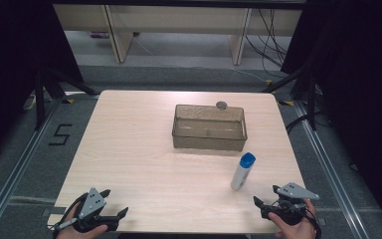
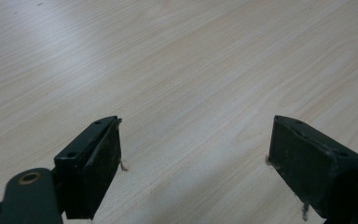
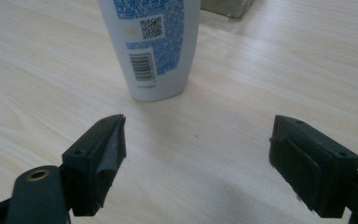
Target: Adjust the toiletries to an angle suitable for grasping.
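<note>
A white bottle with a blue cap [image 1: 242,171] stands upright on the wooden table [image 1: 144,149], right of the middle. Its printed label with a barcode [image 3: 151,46] faces the right gripper view, just beyond the jaws. My right gripper [image 1: 265,197] rests near the table's front right edge, open, a short way in front of the bottle, with bare table between its jaws. My left gripper [image 1: 115,201] lies at the front left, open as well, holding nothing. In the left gripper view its jaws stand wide over plain wood [image 2: 191,93].
A translucent brownish bin [image 1: 209,127] sits at the table's far middle, with a small round grey object [image 1: 222,105] at its back rim. Dark curtains flank the table and cables run over the floor at the back right.
</note>
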### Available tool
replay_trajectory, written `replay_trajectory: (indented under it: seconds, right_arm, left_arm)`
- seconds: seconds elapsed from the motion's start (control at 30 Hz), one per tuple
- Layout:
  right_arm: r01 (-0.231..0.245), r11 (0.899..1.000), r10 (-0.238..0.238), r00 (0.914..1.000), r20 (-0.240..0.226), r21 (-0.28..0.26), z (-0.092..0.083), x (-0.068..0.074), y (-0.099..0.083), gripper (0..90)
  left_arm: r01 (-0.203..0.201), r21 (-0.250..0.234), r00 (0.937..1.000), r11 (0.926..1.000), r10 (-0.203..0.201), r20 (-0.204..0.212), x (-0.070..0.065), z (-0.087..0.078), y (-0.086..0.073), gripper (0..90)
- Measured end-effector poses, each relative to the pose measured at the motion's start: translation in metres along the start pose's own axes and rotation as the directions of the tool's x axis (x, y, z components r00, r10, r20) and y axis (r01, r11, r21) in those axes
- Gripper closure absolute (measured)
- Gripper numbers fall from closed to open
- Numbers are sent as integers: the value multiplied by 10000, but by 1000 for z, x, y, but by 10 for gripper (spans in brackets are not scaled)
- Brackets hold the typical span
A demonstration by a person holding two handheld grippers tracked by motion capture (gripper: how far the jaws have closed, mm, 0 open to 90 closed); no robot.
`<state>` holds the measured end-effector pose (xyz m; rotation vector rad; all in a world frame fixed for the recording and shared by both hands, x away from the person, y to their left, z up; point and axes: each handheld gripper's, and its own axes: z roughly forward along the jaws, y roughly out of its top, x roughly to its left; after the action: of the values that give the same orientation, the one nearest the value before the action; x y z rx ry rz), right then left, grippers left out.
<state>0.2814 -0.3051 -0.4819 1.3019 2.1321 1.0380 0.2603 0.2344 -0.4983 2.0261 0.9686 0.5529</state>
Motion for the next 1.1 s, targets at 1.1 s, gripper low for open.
replay_trajectory:
  seconds: [1.1]
  right_arm:
    - [-36, 9953, 37, 10000, 16, -967, 8, 26, 19, 159]
  left_arm:
    - [-94, 156, 10000, 9998, 94, 15, 1, 0, -1, 167]
